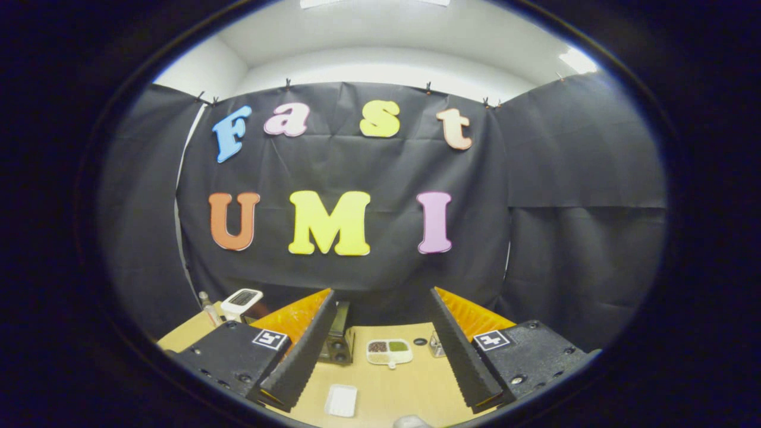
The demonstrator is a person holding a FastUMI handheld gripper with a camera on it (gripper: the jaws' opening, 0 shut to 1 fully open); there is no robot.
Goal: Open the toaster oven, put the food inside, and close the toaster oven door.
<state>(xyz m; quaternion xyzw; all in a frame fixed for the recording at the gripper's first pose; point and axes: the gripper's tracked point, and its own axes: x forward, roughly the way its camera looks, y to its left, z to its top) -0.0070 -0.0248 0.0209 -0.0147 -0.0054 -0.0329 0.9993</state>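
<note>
Tongs [380,362] spread wide, nothing between the fingers, held high above the desk [410,386] and aimed at the booth wall.

Task things: a dark box with round knobs [336,345] stands at the far desk edge, partly hidden behind the left finger. It's probably the toaster oven, seen end-on. I can't tell whether its door is open or shut, nor whether anything is inside. Just right of it, between the fingers and beyond them, is a small white tray [389,351] with two compartments, one brown fill, one green. That's likely the food, and it sits on the desk outside the oven. So as things lie, food is not in the oven; getting it in and shutting the door is what's left, with door state unsettled.

Other stuff: flat white dish [341,400] nearer the tongs, a small dark disc [420,342] and a little clear thing [436,345] right of the tray, a white scale-like device [241,302] and a thin bottle [208,308] off to the left.

Writing: no brand or label legible on oven, tray or device. Square black-and-white markers [270,339] on the tongs' body, code patterns only, no text.
</note>
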